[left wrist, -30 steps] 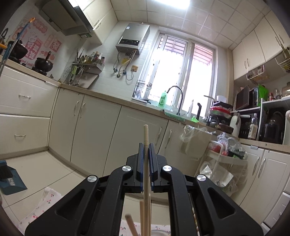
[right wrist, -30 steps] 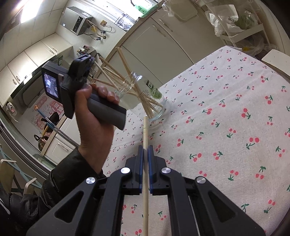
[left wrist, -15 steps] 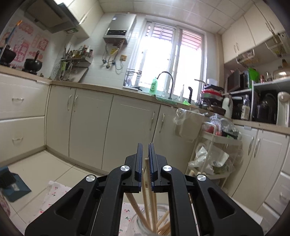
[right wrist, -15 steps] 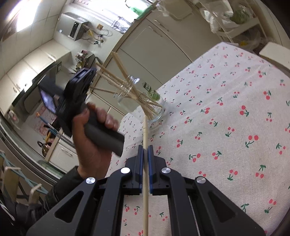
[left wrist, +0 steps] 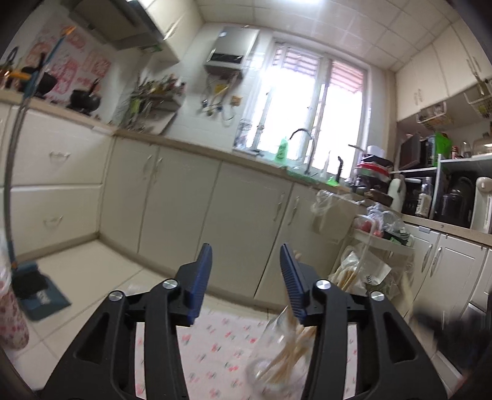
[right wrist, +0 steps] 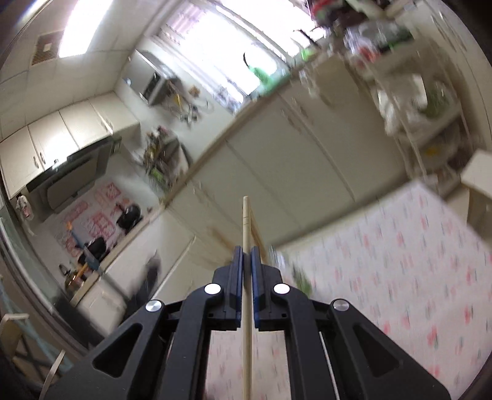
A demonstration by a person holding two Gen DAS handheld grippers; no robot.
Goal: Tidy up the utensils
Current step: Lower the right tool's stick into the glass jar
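Far: window (left wrist: 310, 107) over sink tap (left wrist: 303, 141); dustpan (left wrist: 38, 292) near left (floor); cherry-print cloth (right wrist: 399, 264) right.

Window (left wrist: 310, 101): bright, barred, set in the far wall; daylight washes it out.
Water heater (left wrist: 230, 50): mounted on the white tiled wall left of the window.
Faucet (left wrist: 303, 138): curved, below the window, with a green bottle (left wrist: 281, 149) beside it.
Cabinets (left wrist: 172, 197): cream doors under a tan counter running left from the window.
Range hood (left wrist: 123, 24): far left of the window, above black pots (left wrist: 84, 98).
Floor (left wrist: 80, 270): pale tiles; a blue dustpan (left wrist: 37, 292) lies left.
Ceiling (left wrist: 307, 21): white panels with a light above the window.
Shelves (left wrist: 455, 184): right of the window, crowded with appliances.
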